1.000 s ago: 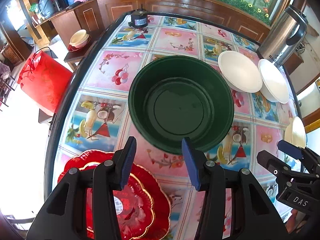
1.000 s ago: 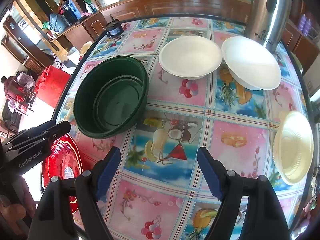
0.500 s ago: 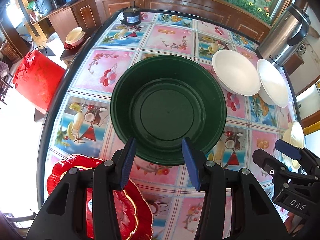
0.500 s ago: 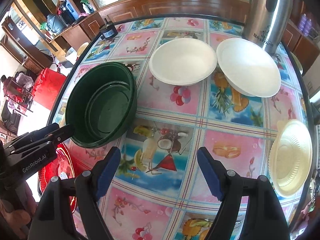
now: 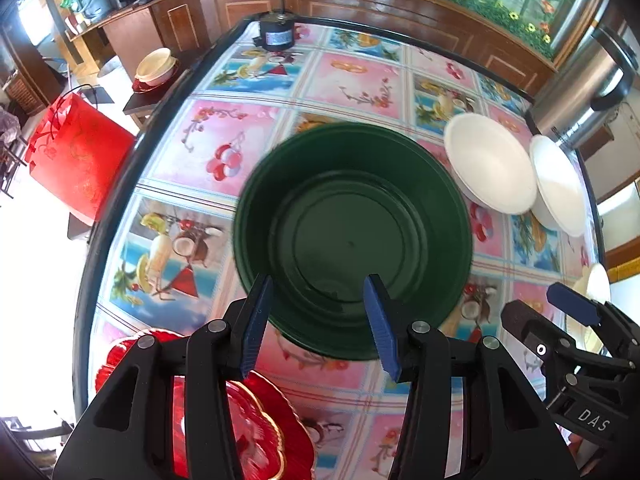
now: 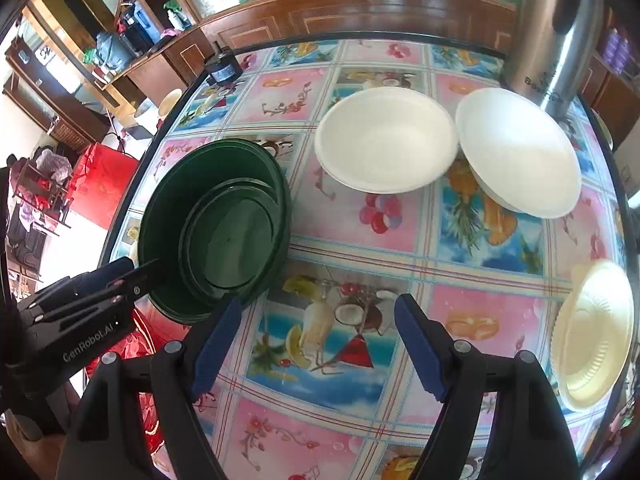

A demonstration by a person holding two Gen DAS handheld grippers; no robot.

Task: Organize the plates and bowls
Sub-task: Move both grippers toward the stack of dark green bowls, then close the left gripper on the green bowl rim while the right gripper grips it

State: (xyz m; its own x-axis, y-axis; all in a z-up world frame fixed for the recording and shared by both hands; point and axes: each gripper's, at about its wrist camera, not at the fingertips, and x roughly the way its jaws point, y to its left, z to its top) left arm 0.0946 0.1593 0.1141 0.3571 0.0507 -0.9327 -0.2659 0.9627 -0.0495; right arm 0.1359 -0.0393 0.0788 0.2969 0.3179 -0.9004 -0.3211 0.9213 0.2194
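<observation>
Bowls first, going left to right: the green bowl [image 5: 352, 240] sits at the left of the table [image 5: 352, 76], with your left gripper [image 5: 318, 322] spread wide and empty over its near rim, one finger inside the wall line and one just outside, as far as the left view shows. In the right view that gripper's tips reach the bowl's near-left rim, but you cannot tell there whether they touch it. The red plate [image 5: 256, 436] lies at the near left edge, partly under the gripper body.

If you mean to lift the green bowl, bring one finger down inside the wall and one outside, and clench on the rim only once both straddle it; the bowl looks nested, with inner rings visible, so pinch squarely or the layers may slip apart.

Mid-table, far side, the two white bowls [image 6: 386, 140] [image 6: 518, 152] sit side by side, rims overlapping or touching. Your right gripper [image 6: 316, 346] hangs released over bare cloth, holding nothing, well apart from them. At the far right edge lies the cream plate [image 6: 592, 338]. Keep the right gripper clear of the white rims while the left one works.
</observation>
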